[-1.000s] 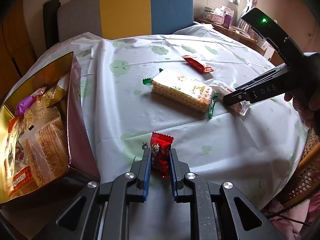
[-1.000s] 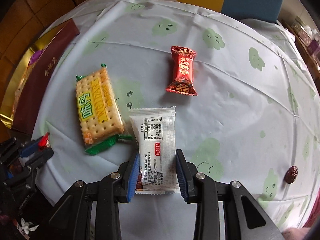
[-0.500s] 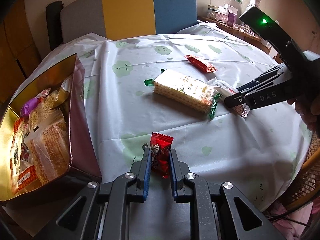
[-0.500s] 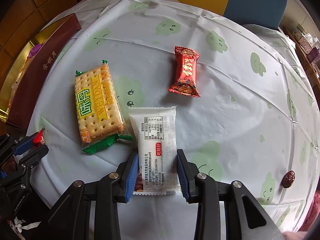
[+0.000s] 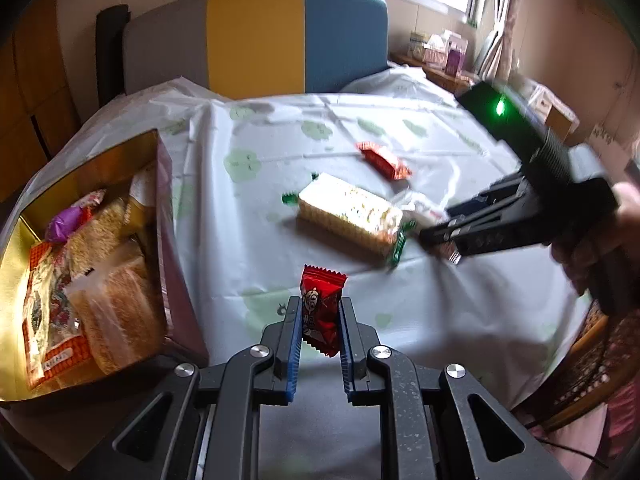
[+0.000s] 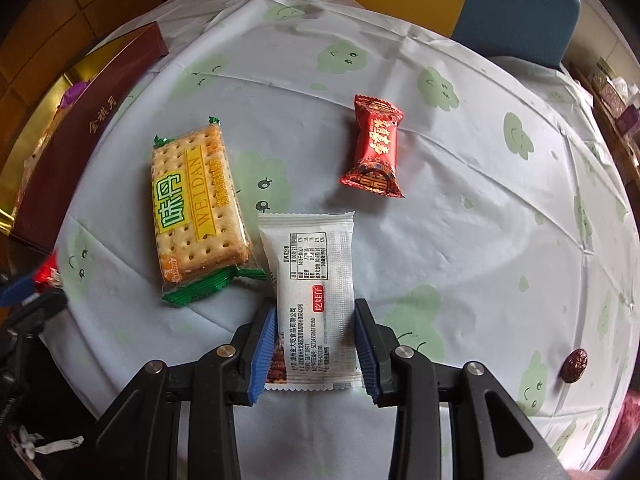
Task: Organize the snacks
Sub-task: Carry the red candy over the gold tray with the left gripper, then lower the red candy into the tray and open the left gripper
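A small red candy (image 5: 322,309) is pinched upright between the blue pads of the left gripper (image 5: 320,320), lifted clear of the tablecloth (image 5: 460,320) above the table's near edge. Just beside it, at the left edge, a gold-lined box (image 5: 100,168) stands open, with cracker packs and wrapped sweets lying inside. The right gripper (image 6: 316,340) points steeply down over the cloth, and a white packet (image 6: 316,292) lies flat between its jaws; the pads sit against the packet's two long edges, so it is gripped, though whether it has left the cloth cannot be told. The cracker pack (image 6: 198,210) lies on the cloth just to the left of the packet, its green end nearly touching it. A red wrapped sweet (image 6: 376,146) rests farther toward the middle of the table, apart from both. A dark date (image 6: 575,365) lies alone near the right edge. A hand (image 5: 600,240) is seen on the right gripper's handle.
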{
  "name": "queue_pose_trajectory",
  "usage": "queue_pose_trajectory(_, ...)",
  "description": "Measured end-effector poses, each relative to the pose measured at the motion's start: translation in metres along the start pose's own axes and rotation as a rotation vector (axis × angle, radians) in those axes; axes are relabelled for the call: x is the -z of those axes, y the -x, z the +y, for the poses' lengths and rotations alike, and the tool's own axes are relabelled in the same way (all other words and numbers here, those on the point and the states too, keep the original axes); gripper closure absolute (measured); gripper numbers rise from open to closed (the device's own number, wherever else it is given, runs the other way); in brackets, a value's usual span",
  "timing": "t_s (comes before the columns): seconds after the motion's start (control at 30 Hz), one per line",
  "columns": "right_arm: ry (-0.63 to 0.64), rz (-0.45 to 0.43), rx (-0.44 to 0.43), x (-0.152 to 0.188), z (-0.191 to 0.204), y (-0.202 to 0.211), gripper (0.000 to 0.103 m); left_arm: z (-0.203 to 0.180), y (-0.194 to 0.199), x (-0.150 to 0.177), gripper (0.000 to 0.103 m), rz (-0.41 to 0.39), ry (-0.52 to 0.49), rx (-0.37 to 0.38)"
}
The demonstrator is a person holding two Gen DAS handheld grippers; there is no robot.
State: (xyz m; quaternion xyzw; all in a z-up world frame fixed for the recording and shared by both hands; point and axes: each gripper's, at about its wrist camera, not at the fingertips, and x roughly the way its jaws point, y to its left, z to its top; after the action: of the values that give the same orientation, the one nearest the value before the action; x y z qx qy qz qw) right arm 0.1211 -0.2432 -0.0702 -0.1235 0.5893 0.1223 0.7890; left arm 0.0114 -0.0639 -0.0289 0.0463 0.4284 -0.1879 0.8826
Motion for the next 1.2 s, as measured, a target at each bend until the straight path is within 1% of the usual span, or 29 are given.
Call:
queue_pose_trajectory(0.07,0.007,-0.003,0.006,0.0,0.001,0.0,0.065,0.006,0.009,-0.004,0.086,-0.018,0.02,0.005)
queue_pose_trajectory(0.1,0.004,0.008,-0.005,0.0,0.001,0.0,0.065,0.01,0.014,-0.006,0.086,-0.028,0.034,0.008)
queue_pose_trajectory(0.23,0.008,0.005,0.001,-0.001,0.001,0.001,0.066,0.038,0.034,-0.015,0.086,-0.071,0.115,-0.002)
queue_pose_trajectory(0.4,0.009,0.002,0.006,0.001,0.001,0.002,0.065,0.102,0.053,-0.024,0.086,-0.109,0.294,-0.046)
queue_pose_trajectory(0.47,0.01,0.002,0.009,0.001,0.004,0.001,0.065,0.127,0.056,-0.023,0.086,-0.113,0.357,-0.08)
queue_pose_trajectory(0.53,0.011,0.002,0.011,0.0,0.003,0.001,0.065,0.149,0.055,-0.022,0.086,-0.098,0.408,-0.107)
queue_pose_trajectory(0.63,0.016,0.002,0.017,-0.001,0.004,0.002,0.065,0.174,0.053,-0.023,0.086,-0.087,0.458,-0.129)
queue_pose_trajectory(0.8,0.018,0.002,0.018,-0.001,0.005,0.003,0.065,0.192,0.045,-0.042,0.086,-0.092,0.463,-0.125)
queue_pose_trajectory(0.93,0.021,0.002,0.019,-0.001,0.004,0.002,0.065,0.203,0.025,-0.068,0.086,-0.083,0.452,-0.117)
queue_pose_trajectory(1.0,0.021,0.002,0.018,-0.001,0.004,0.003,0.065,0.208,0.016,-0.078,0.086,-0.077,0.454,-0.127)
queue_pose_trajectory(1.07,0.021,0.002,0.018,-0.001,0.004,0.003,0.065,0.213,0.004,-0.089,0.086,-0.061,0.462,-0.123)
queue_pose_trajectory(1.2,0.021,0.003,0.018,-0.001,0.004,0.002,0.065,0.218,-0.018,-0.105,0.086,-0.045,0.452,-0.143)
